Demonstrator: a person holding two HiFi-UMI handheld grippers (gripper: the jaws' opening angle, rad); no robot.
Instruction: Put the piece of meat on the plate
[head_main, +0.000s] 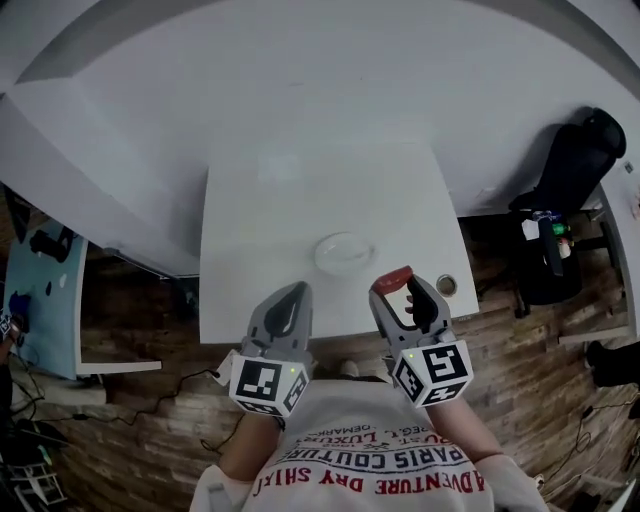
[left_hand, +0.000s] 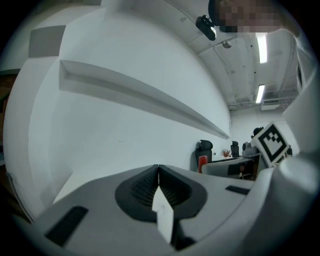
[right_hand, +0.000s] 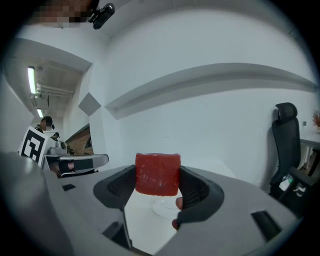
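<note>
The right gripper (right_hand: 158, 183) is clamped on the piece of meat (right_hand: 158, 173), a red, roughly square-faced block with a slightly frosted surface. The ribbed dark pads press against its left and right sides, and the block stands out above them. In the head view the meat is over the near part of the white table (head_main: 300, 190), just beside the near right rim of the plate (head_main: 343, 252) and not touching it. How high it hangs above the tabletop I cannot tell. Seen from the right gripper view, the plate lies on the table beyond and below the meat.

The plate is clear and shallow (it looks like glass), round, and nothing lies in it. It sits near the table's front edge, roughly midway between the two grippers.

The left gripper (left_hand: 158, 175) has its jaws pressed fully together, the two pads meeting along one line, with nothing between them. In the head view it hovers at the table's near edge, to the left of the plate and well apart from the meat.

A small round thing (head_main: 446, 286) sits at the table's near right corner; it is too small to identify. A black office chair (head_main: 570, 165) stands off to the right of the table on the wooden floor.
</note>
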